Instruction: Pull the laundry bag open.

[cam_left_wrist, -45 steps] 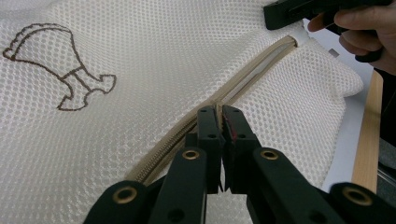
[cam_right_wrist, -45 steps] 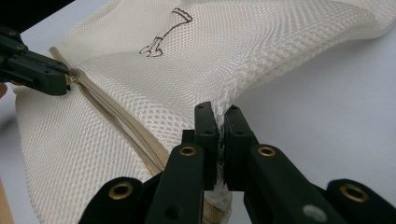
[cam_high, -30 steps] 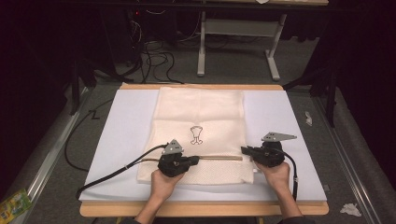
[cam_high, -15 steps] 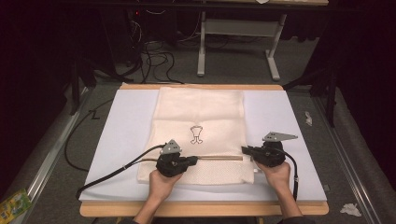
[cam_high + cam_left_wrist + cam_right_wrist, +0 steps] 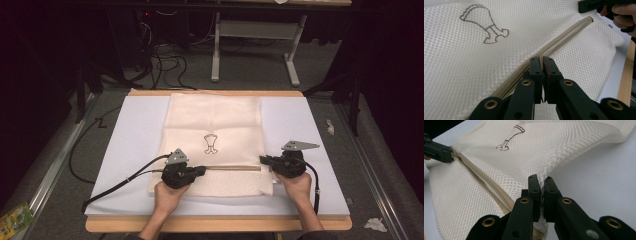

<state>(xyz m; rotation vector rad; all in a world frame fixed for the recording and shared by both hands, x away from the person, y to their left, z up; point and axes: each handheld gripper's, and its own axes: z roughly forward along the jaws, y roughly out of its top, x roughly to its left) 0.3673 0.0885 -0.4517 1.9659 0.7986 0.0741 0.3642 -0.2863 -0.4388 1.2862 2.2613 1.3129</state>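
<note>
Premises: a laboratory or test room — not domestic. A wooden worktable [image 5: 215, 224] topped with a pale mat [image 5: 125, 145] stands on grey carpet. Loose black cables [image 5: 165, 57] lie on the floor at the far side, beside a metal desk frame [image 5: 252, 47] — surroundings dark, unfurnished.

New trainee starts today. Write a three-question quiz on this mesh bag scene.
1. True or false: the right gripper is shut on the mesh bag.
2. What does the left gripper pinch: A the zipper, B the printed drawing, C the table edge?
3. Which way does the zipper run in the high view?

Key: 1 true. 2 A. 3 Across, between the two grippers.
</note>
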